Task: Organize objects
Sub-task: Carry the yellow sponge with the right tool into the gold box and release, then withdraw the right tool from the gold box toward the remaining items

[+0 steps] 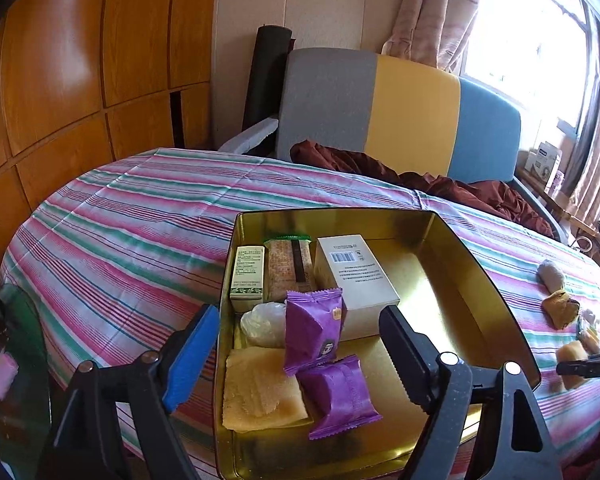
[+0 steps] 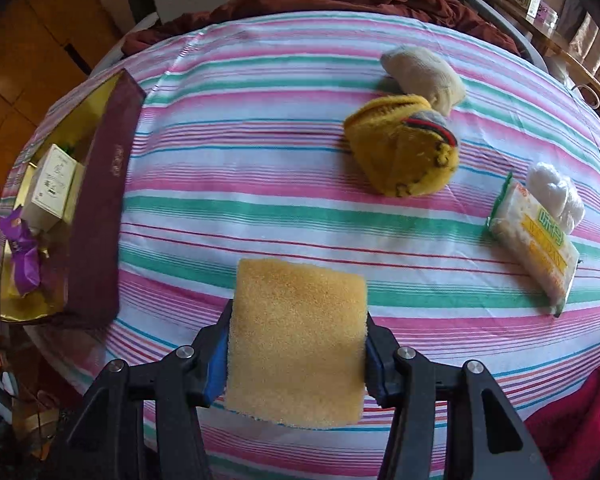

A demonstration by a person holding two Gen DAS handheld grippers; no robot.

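A gold-lined tin box (image 1: 476, 280) sits on the striped tablecloth; its maroon outer wall shows in the right wrist view (image 2: 100, 216). Inside lie two purple snack packets (image 1: 314, 328), a white carton (image 1: 354, 280), a small green-and-cream carton (image 1: 247, 272), a brown biscuit pack (image 1: 290, 270), a clear wrapped item (image 1: 262, 324) and a yellow sponge (image 1: 256, 394). My left gripper (image 1: 296, 356) is open above the box's near end. My right gripper (image 2: 296, 348) is shut on another yellow sponge (image 2: 296, 344), held above the cloth to the right of the box.
On the cloth to the right lie a yellow knitted sock bundle (image 2: 404, 148), a cream sock (image 2: 424, 72), a packet of white wafers (image 2: 536, 240) and a white wrapped ball (image 2: 556, 196). A colour-block sofa (image 1: 400, 112) with a maroon cloth (image 1: 440, 180) stands behind the table.
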